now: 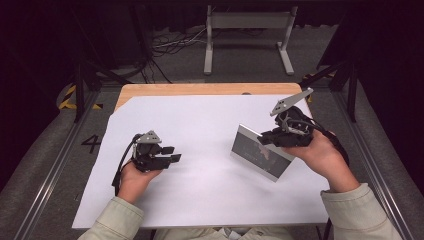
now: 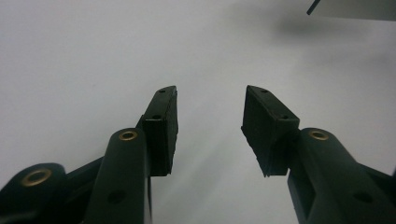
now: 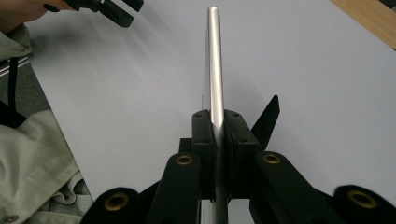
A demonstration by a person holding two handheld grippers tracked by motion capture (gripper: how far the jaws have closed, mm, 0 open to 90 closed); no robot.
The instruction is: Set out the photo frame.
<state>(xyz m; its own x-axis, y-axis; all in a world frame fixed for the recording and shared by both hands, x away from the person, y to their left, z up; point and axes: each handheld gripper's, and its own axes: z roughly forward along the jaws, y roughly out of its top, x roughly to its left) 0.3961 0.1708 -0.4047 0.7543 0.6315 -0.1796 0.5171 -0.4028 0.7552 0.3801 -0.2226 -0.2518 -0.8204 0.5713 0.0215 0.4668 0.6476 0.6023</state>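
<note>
The left gripper [image 1: 172,154], matte black with ridged pads, hovers low over the smooth white sheet [image 1: 200,130], jaws wide apart and empty. Farther right, the right gripper [image 3: 220,140] clamps the brushed silver edge of a thin, flat rectangular picture frame [image 1: 261,152]. The frame stands on edge above the sheet, long axis running toward the left gripper, glossy dark face toward the person.

pale beige sleeves [image 1: 350,205]; black left gripper [image 1: 173,154] and right gripper [image 1: 264,139], brass rivets behind the fingers, grey three-cornered plates on top.
</note>
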